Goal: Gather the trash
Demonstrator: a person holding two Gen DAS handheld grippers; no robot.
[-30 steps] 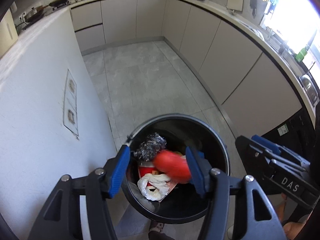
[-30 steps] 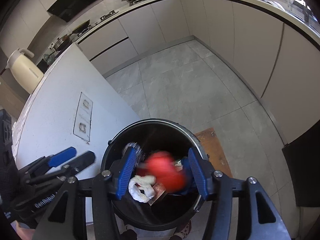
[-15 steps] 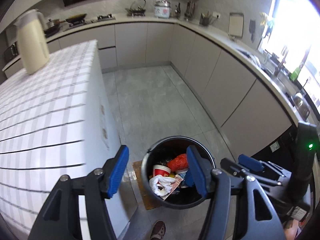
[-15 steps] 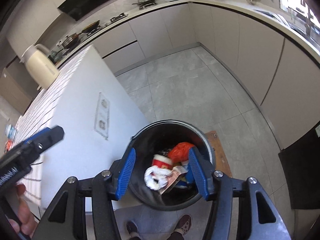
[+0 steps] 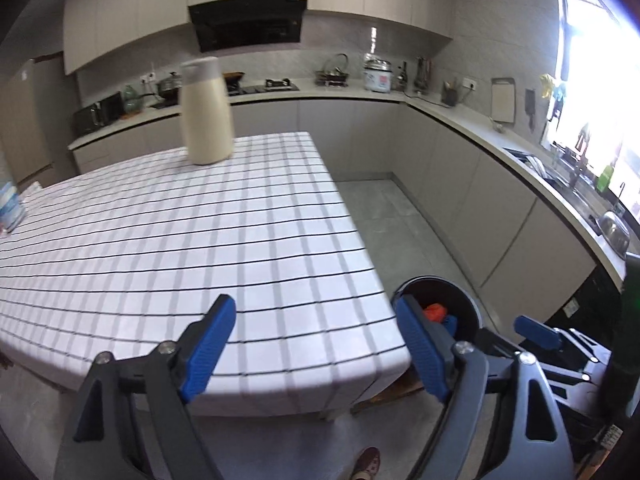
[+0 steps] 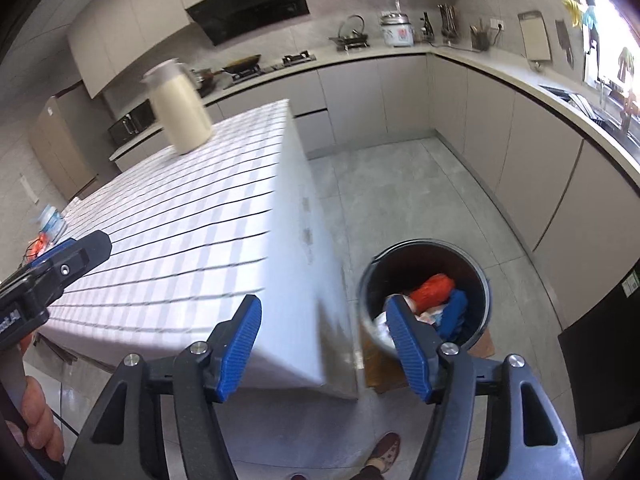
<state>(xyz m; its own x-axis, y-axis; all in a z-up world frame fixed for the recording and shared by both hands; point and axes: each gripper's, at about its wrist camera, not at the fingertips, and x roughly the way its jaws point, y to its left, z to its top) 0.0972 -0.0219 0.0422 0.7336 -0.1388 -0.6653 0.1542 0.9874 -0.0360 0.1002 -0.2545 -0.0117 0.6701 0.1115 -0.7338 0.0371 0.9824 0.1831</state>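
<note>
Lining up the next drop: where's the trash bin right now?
The trash bin stands on the floor off the checked table's near right corner, low and right of centre in both wrist views.

Partly hidden bin, blurred jug, cropped packet

A blue finger (image 6: 408, 344) covers part of the bin (image 6: 482, 280); the cream jug (image 5: 205, 114) blurs; the left edge crops a packet (image 5: 9, 206).

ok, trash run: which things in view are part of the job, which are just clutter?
Job:
- black bin
- red bag inside it
- left gripper, open
- right gripper, open

Lying about:
- cream jug on the checked table
- rice cooker
- cutting board
</note>
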